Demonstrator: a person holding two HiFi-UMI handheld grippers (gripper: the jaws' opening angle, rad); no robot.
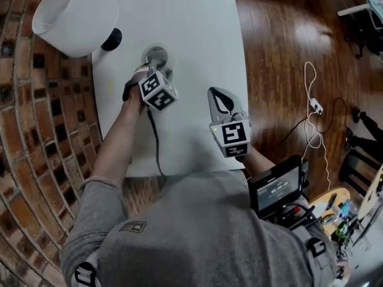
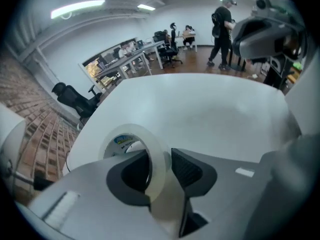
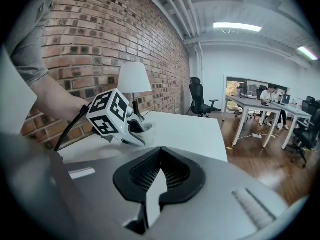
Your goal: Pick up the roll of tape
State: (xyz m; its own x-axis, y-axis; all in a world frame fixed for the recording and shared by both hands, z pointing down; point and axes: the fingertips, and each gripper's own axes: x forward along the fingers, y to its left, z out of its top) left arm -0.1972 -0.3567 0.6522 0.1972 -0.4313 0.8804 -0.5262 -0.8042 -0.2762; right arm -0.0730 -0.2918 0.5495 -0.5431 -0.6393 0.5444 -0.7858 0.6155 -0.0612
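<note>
Now left tool [image 2: 161, 166] pinches tape roll [image 2: 156, 149] wall.

Brick wall [image 3: 100, 24], wood floor [image 1: 281, 52], white table [image 1: 197, 34], lamp [image 1: 72, 17].

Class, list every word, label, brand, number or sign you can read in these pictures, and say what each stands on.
Nothing can be read with certainty.
Roll of tape: blue and yellow label inside its core, print too blurred.
Monitor at the person's waist: a row of digits, too small.
Shirt patch: too small.
Marker cubes: square patterns only, no words.
</note>
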